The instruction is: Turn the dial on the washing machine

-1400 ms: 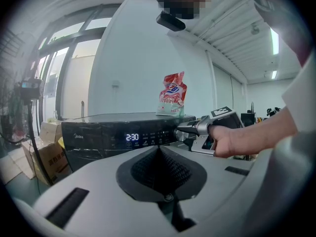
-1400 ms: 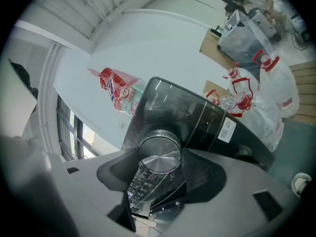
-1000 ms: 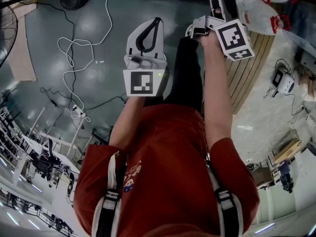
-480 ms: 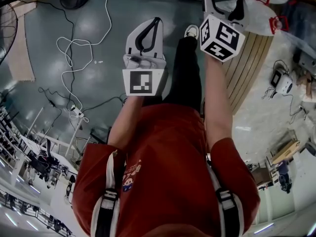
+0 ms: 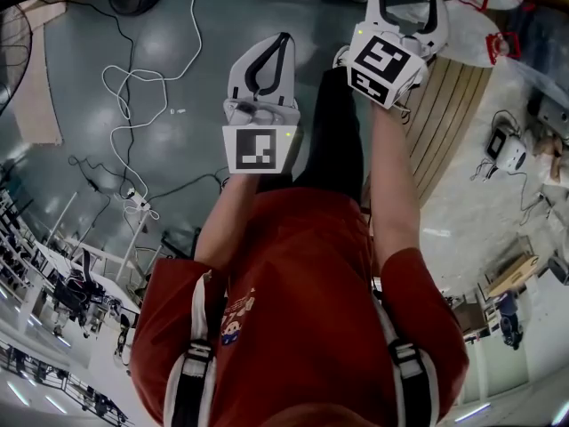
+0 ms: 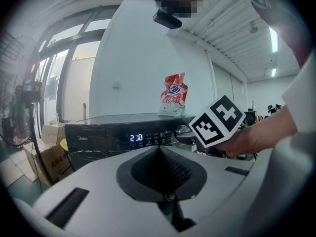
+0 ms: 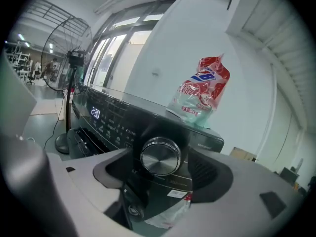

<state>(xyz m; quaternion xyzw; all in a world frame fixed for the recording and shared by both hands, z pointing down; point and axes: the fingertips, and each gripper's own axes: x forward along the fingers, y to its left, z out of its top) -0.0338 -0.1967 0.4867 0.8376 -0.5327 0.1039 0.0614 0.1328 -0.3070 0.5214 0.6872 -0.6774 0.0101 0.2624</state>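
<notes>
Step in hand: approach and grip, dial not yet turned.

R gripper (image 7: 163, 172): jaws spread wide and closing. The dial (image 7: 160, 156) sits between them, roughly centred. Gaps show on both sides, so pads are not on it yet.

L gripper (image 6: 159, 157): jaws pressed together, nothing between. Held back from the machine, takes no part.

Dial location: round metal knob on the dark front panel of the washing machine (image 7: 113, 117), at the panel's right end as seen from the L gripper view, w/ the lit display (image 6: 137, 138) to its left. A detergent bag (image 7: 200, 95) stands on the top, above and behind the dial, clear of the jaws.

Next move, by judgement: finish closing until both pads bear evenly on the dial's rim, then rotate the gripper about the dial's axis.

Requirements: keep the gripper square-on to the panel, since the rim looks smooth and an off-centre pinch may slip. Watch the display for confirmation that the setting changes.
</notes>
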